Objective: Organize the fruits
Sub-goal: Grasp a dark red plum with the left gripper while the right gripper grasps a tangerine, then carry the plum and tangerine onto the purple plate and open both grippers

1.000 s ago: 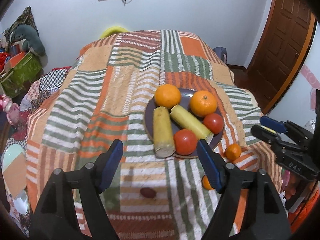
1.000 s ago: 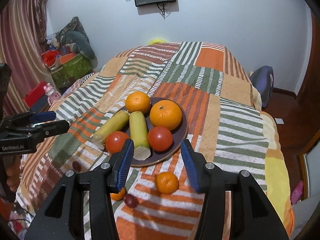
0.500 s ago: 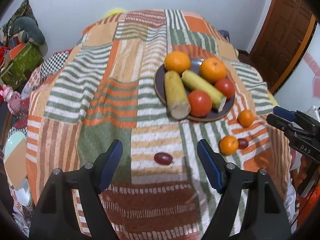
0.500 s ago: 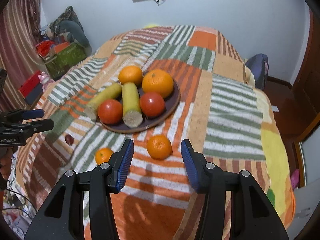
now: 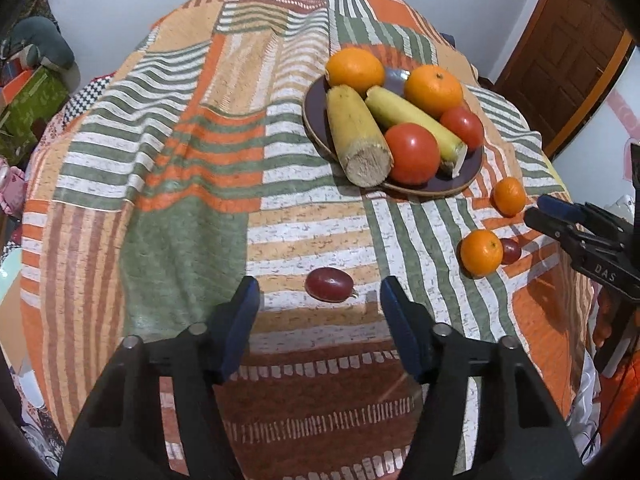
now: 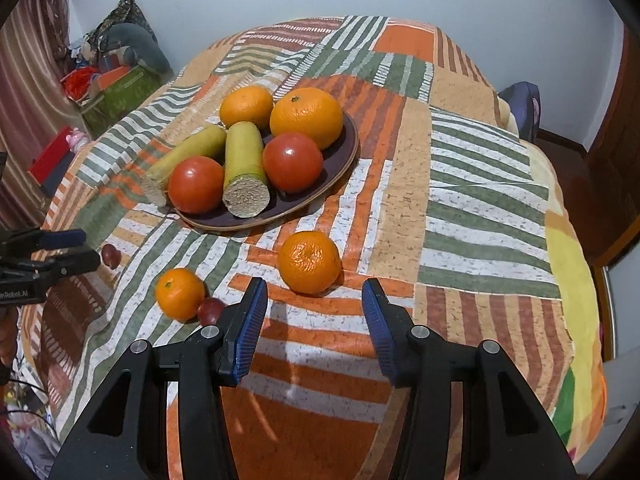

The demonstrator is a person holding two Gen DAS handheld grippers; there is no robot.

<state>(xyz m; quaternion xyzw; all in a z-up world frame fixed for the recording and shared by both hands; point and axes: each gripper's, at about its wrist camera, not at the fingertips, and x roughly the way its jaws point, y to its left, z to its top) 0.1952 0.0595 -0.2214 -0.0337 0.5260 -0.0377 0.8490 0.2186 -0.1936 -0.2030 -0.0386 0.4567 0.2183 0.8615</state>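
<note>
A dark plate [image 5: 316, 120] [image 6: 344, 160] on the patchwork cloth holds two oranges, two tomatoes and two yellow-green cut stalks. My left gripper [image 5: 320, 304] is open, just short of a dark red grape [image 5: 330, 285] that lies between its fingertips. My right gripper [image 6: 314, 308] is open, just short of a loose mandarin [image 6: 309, 262] [image 5: 509, 196]. A second mandarin [image 6: 180, 293] [image 5: 481, 252] lies on the cloth with another grape [image 6: 211, 310] [image 5: 511, 251] touching it. The first grape also shows in the right wrist view [image 6: 111, 256].
The table is covered by an orange, green and white striped cloth [image 5: 192, 152] that drops off at the near edge. A green box [image 6: 120, 96] with clutter stands at the left, a brown door [image 5: 568, 52] at the right, a dark bag [image 6: 520, 108] behind the table.
Both grippers have pulled back and lowered toward the table's near edge. The grape now sits between my left fingertips and the loose mandarin just ahead of my right ones. Both stayed open.
</note>
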